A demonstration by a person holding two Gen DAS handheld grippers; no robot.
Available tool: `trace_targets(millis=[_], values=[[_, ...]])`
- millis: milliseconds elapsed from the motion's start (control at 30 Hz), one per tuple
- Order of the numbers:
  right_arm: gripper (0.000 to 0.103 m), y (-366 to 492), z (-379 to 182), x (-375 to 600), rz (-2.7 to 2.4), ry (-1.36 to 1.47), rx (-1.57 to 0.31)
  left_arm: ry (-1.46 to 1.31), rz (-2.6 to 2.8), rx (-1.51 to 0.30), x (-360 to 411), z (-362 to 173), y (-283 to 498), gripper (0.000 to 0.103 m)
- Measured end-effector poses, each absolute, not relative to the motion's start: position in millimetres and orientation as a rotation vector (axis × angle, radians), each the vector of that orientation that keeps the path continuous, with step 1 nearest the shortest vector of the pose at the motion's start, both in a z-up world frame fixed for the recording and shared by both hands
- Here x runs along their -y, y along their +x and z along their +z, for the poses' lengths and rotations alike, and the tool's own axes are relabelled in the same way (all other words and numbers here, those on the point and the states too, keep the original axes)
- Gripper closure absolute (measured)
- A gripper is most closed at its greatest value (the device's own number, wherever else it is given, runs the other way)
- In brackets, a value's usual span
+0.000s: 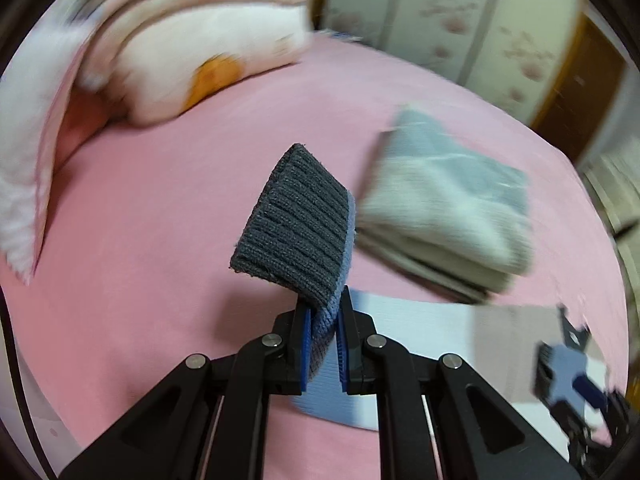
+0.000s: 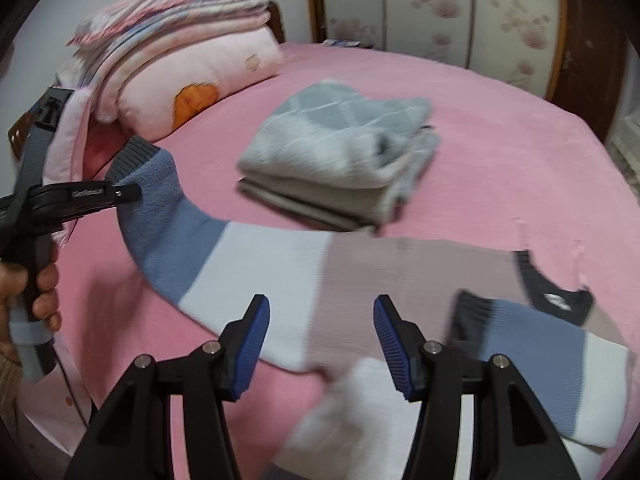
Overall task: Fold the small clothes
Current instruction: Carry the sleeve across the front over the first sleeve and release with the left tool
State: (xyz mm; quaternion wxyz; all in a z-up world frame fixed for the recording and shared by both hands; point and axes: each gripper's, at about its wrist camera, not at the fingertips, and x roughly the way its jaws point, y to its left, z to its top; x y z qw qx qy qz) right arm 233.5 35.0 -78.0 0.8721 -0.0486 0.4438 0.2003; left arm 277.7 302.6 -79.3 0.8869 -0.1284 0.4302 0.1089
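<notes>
Left wrist view: left tool (image 1: 325,340) clamped tight on grey ribbed cuff (image 1: 294,236) of striped sweater (image 2: 280,280), sleeve lifted off pink bed (image 1: 160,220) at frame centre. Right wrist view: right tool (image 2: 320,344) about half open, nothing gripped, over sweater body at lower centre. Folded grey clothes (image 2: 340,156) stacked beyond, upper centre.

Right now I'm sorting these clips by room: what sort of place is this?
Most likely a bedroom: the clothes lie on a bed with a pink sheet, a pillow under folded bedding sits at its far end, and flowered panels stand behind.
</notes>
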Motion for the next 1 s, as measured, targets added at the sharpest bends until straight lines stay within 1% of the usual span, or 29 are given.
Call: trace_targets(millis=[133,333,500,700,1000], values=[[0.049,232.3,-59.4,3.6,0.372,-0.049,-0.898,-0.174,0.087,-0.836,-227.1,-32.1,274.2,0.095],[0.049,220.2,-30.5,63.0,0.317,0.005,-0.833,-0.126,-0.068,-0.753,-135.7,25.9,258.4,0.095],[0.049,200.3,-20.2,118.5,0.257,0.032,-0.790,-0.124,-0.177,-0.741,-75.2,36.5,248.1,0.094],[0.049,173.6,-35.5,183.6,0.178,0.069,-0.809,-0.081,-0.264,-0.783,5.5,2.0,235.9,0.094],[0.049,148.1,-83.3,259.7,0.078,0.132,-0.911,0.012,-0.283,-0.916,97.5,-101.0,224.7,0.094]])
